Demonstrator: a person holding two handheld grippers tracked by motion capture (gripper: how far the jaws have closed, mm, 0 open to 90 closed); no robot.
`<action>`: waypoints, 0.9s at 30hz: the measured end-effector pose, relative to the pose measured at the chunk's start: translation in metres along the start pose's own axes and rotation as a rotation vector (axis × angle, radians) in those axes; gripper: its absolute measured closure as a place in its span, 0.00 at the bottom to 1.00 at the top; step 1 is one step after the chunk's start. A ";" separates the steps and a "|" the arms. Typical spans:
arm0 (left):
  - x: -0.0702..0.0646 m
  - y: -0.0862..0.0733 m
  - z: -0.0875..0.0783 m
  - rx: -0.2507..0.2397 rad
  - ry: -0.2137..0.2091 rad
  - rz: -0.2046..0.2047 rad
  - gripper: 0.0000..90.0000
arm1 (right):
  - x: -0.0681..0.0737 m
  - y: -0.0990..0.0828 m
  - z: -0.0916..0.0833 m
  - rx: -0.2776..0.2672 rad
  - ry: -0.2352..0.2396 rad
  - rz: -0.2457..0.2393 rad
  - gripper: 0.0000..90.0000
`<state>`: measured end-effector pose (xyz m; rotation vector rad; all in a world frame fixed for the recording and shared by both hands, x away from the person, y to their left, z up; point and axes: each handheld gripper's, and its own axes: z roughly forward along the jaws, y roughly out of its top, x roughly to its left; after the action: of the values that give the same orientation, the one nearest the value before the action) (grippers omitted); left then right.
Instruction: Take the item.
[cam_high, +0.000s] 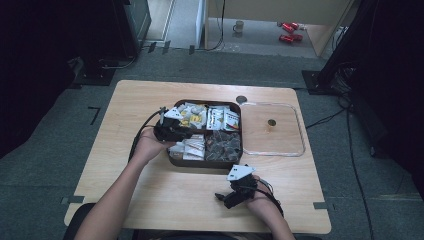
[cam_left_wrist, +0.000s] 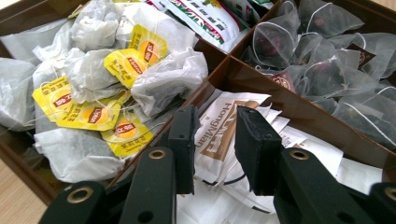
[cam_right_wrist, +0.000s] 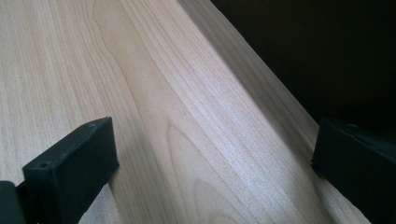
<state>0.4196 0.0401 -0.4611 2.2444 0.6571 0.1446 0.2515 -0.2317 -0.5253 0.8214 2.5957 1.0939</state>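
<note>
A dark brown tray (cam_high: 205, 164) with four compartments sits mid-table. My left gripper (cam_high: 184, 134) reaches into its near left compartment, where white paper sachets (cam_high: 192, 148) lie stacked. In the left gripper view the jaws (cam_left_wrist: 215, 119) stand narrowly apart on either side of the top white sachet (cam_left_wrist: 219, 128), printed in brown, and grip it across its width. Next to it are tea bags with yellow tags (cam_left_wrist: 126, 65) and mesh pyramid bags (cam_left_wrist: 327, 60). My right gripper (cam_high: 222, 196) rests open on bare wood by the table's front edge (cam_right_wrist: 212, 140), with nothing between its fingers.
A clear square lid or tray (cam_high: 300, 145) lies to the right of the brown tray. Printed white and green packets (cam_high: 222, 119) fill the far right compartment. A wooden divider (cam_left_wrist: 280, 93) separates the sachets from the mesh bags. Cables and stands ring the table on the floor.
</note>
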 end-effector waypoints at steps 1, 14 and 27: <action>0.000 0.000 0.000 0.000 0.000 0.000 0.77 | 0.000 0.000 0.000 0.000 0.000 0.000 0.00; 0.001 0.000 0.008 -0.011 0.034 0.013 0.84 | 0.000 0.000 0.000 0.000 -0.001 0.001 0.00; -0.003 -0.002 0.012 0.021 0.042 0.091 0.89 | 0.000 0.000 0.000 0.000 -0.001 0.001 0.00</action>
<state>0.4203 0.0317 -0.4703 2.2979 0.5809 0.2315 0.2513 -0.2316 -0.5253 0.8234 2.5947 1.0931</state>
